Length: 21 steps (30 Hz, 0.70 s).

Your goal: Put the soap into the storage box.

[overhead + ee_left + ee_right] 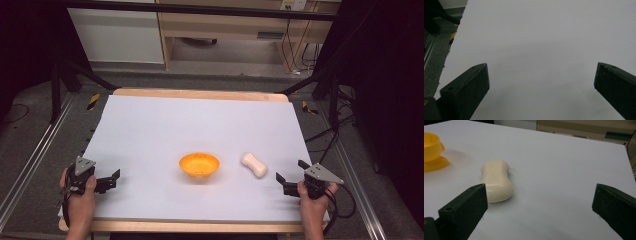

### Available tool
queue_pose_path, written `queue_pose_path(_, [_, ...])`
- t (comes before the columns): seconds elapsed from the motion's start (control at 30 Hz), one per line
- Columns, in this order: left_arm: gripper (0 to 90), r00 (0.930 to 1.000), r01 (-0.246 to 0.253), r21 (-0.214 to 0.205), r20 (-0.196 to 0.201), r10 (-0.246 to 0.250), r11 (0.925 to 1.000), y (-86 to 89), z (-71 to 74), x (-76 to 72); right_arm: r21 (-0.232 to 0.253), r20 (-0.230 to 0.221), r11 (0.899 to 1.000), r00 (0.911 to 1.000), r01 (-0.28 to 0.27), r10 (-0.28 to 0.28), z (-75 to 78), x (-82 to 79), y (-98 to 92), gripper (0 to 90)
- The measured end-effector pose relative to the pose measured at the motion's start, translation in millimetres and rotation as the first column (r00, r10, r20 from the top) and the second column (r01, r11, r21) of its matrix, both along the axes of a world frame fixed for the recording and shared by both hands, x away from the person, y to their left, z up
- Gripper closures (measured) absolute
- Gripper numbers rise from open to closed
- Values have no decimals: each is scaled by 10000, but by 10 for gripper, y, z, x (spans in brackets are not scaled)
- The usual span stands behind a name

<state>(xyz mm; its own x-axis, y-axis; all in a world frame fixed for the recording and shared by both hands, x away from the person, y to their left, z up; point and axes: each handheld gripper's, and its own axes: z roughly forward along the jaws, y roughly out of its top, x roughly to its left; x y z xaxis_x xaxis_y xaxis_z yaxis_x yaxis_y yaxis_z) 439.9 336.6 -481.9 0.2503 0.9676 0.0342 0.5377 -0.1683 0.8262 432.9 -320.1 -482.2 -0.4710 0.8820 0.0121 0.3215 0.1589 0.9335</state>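
An orange bowl [199, 165] stands upright on the white table [200, 125], a little in front of its middle. To the bowl's right lies a cream, waisted bar of soap [254, 165]. My right gripper [291, 174] rests at the front right, open and holding nothing, a short way from the soap. In the right gripper view the soap [496, 180] lies just beyond the left jaw, with the bowl [432, 152] at the far left. My left gripper [113, 179] is open at the front left, over bare table [536, 50].
The table's wooden rim [200, 94] shows at the far edge. Dark metal frame legs [55, 90] and floor cables [325, 135] flank the table. A wooden desk [225, 30] stands beyond.
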Motion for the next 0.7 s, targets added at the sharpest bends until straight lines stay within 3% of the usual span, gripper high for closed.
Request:
queue_pose_path(0.1, [0,10000,15,-13,-7,-15,10000,2,0,0,60,-282,9998,9994,-210,212,3,19,-13,32])
queue_pose_path(0.13, [0,10000,17,-15,-4,-17,10000,8,1,-2,-75,-758,9988,9960,-476,468,9,39,-14,43])
queue_pose_path(0.2, [0,10000,20,-20,2,-20,10000,8,1,-3,-330,-1047,9971,9924,-685,647,23,53,10,49])
queue_pose_path(0.37, [0,10000,16,-25,43,-16,10000,5,2,-10,-979,-1500,9930,9873,-667,515,120,95,94,27])
queue_pose_path(0.47, [0,10000,-14,-6,60,14,10000,4,2,-11,-1209,-1844,9879,9801,-967,734,167,128,142,18])
queue_pose_path(0.5, [0,10000,-35,3,56,35,10000,4,2,-11,-1628,-2129,9804,9742,-1112,752,212,156,204,17])
queue_pose_path(0.57, [0,10000,-45,-2,47,45,10000,5,2,-10,-1790,-2267,9771,9712,-1151,729,226,167,225,15])
queue_pose_path(0.67, [0,10000,-49,-46,63,49,10000,7,2,-11,-2413,-2996,9604,9520,-1393,628,273,251,328,14])
queue_pose_path(0.7, [0,10000,-49,-46,63,49,10000,7,2,-11,-2413,-2996,9604,9520,-1393,628,273,251,328,14])
